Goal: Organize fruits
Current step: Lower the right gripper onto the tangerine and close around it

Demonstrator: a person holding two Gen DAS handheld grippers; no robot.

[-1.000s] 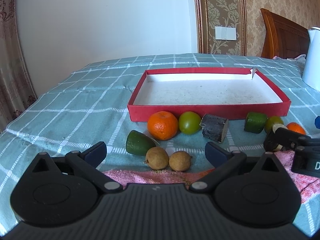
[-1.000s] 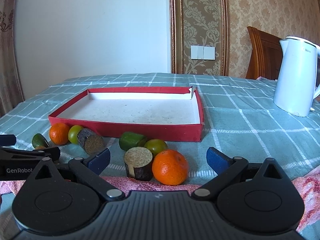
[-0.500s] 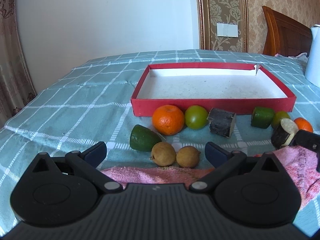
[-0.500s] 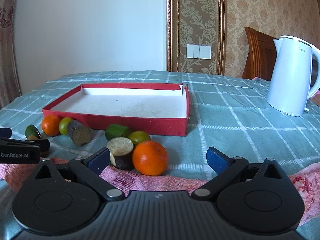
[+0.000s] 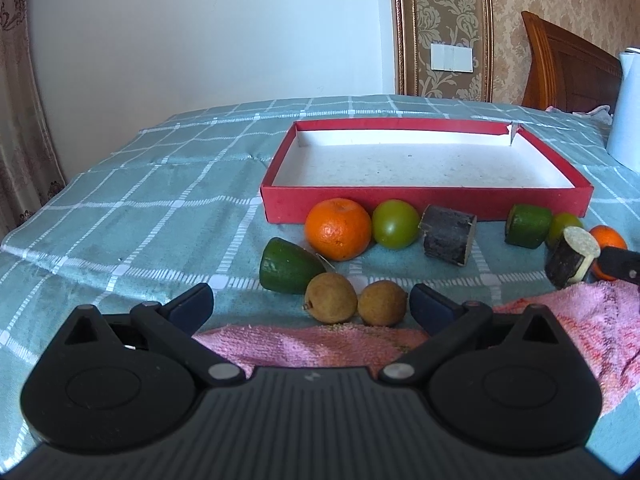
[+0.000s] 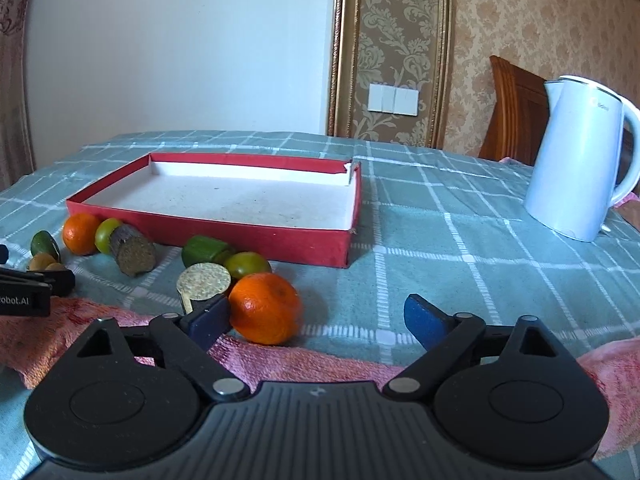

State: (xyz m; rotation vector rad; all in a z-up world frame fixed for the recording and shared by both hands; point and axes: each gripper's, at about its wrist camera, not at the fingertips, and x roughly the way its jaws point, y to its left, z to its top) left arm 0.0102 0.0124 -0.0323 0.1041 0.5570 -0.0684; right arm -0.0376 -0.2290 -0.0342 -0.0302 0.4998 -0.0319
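My left gripper (image 5: 310, 306) is open low over the bed, with two brown longans (image 5: 331, 298) between its fingers, untouched. Beyond them lie a green avocado piece (image 5: 288, 266), an orange (image 5: 338, 228), a green fruit (image 5: 396, 224) and a dark log piece (image 5: 448, 234). The red box (image 5: 424, 200) behind them holds nothing. My right gripper (image 6: 316, 316) has its jaws closing around a second orange (image 6: 266, 308). The orange sits against the left finger, and the right finger stands well clear of it. A cut pale-faced piece (image 6: 204, 280) and a green fruit (image 6: 248, 264) sit just behind.
A white kettle (image 6: 580, 160) stands at the right. A pink towel (image 6: 60, 332) lies under both grippers at the near edge. A green chunk (image 6: 204, 250) rests against the box's front wall (image 6: 256, 238). The left gripper's body (image 6: 32, 292) shows at the far left.
The right gripper has shifted so the orange sits by its left finger, and its fingers have come inward. In the left view the right gripper has drawn back toward the right edge.
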